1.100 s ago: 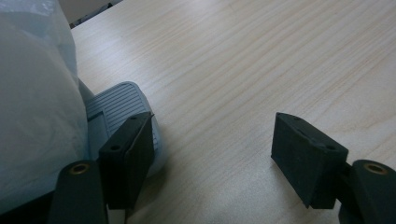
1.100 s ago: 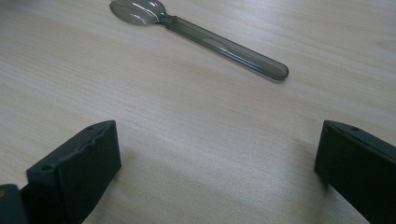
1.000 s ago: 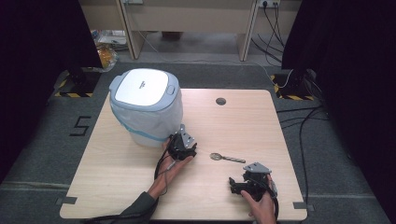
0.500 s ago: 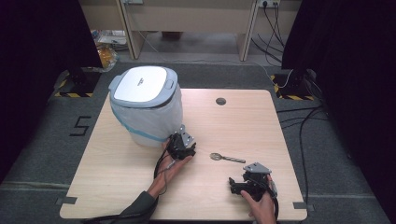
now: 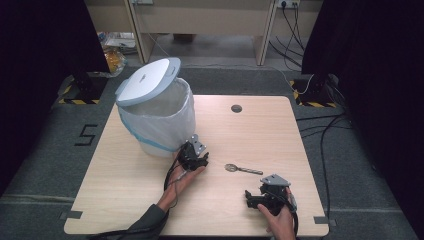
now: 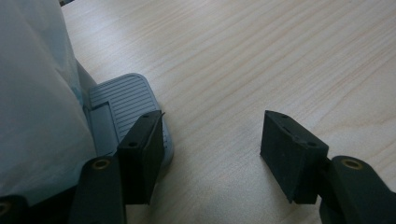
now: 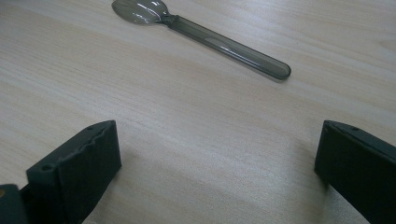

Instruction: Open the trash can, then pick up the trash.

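The bin (image 5: 159, 122) stands at the far left of the counter (image 5: 260, 132), and its lid (image 5: 148, 80) is tipped up and back, so the mouth is open. The likely reason is at its base. The left gripper (image 5: 190, 157) sits low against the near right foot of the bin, and in the left gripper view one of its fingers (image 6: 140, 156) lies on the ribbed grey pedal (image 6: 122, 100), apparently pressing it down to hold the lid up. These fingers have just been closing and now stand at a middling gap, with bare wood and nothing held between them.

The spoon (image 5: 243, 169) lies flat in the middle near part of the counter, to the right of the left gripper and apart from it. It is probably what the open bin is waiting for. The right gripper (image 5: 252, 200) rests near the front edge, just near of the spoon. Its fingers (image 7: 77, 170) are wide apart and empty, and they point at the spoon.

The spoon is smoky, see-through plastic with a slim rounded handle and a small bowl. The bin is a rounded tub lined with a thin, crinkly, pale bag, and its lid is smooth white plastic. The counter is pale wood grain, and the finger pads are matt black blocks.
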`<move>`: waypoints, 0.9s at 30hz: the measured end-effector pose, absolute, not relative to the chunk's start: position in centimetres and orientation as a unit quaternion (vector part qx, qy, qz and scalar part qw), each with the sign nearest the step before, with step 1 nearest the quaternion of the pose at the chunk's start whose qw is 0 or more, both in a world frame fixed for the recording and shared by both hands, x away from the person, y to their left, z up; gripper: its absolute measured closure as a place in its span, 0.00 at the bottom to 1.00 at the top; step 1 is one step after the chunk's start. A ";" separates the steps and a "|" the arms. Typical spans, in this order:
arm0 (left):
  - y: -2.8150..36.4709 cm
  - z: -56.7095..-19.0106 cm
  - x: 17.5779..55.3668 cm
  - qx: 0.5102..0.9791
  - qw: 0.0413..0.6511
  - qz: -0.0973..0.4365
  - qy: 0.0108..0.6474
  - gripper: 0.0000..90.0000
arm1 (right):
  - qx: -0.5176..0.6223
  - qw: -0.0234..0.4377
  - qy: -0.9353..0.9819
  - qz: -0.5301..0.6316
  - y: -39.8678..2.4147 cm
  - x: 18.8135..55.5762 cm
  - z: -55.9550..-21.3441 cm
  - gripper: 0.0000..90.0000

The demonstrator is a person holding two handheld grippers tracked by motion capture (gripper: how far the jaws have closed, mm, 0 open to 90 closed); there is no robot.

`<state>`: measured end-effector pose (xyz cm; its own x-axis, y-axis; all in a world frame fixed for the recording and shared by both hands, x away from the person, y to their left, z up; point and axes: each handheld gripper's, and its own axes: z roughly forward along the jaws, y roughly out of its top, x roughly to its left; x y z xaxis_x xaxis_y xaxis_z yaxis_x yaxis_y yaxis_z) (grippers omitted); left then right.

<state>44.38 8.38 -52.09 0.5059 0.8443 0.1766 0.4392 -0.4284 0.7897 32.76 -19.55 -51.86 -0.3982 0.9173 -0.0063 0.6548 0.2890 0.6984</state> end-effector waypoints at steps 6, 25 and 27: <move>8.5 -52.1 44.4 0.794 0.351 0.283 0.408 0.44 | 0.507 0.209 0.775 0.314 -19.5 32.8 -51.9 0.00; 8.6 -52.1 44.5 0.794 0.351 0.283 0.407 0.47 | 0.508 0.208 0.774 0.316 -19.6 32.7 -51.8 0.03; 8.7 -52.1 44.5 0.794 0.351 0.283 0.407 0.47 | 0.510 0.213 0.766 0.328 -19.8 32.6 -51.8 0.16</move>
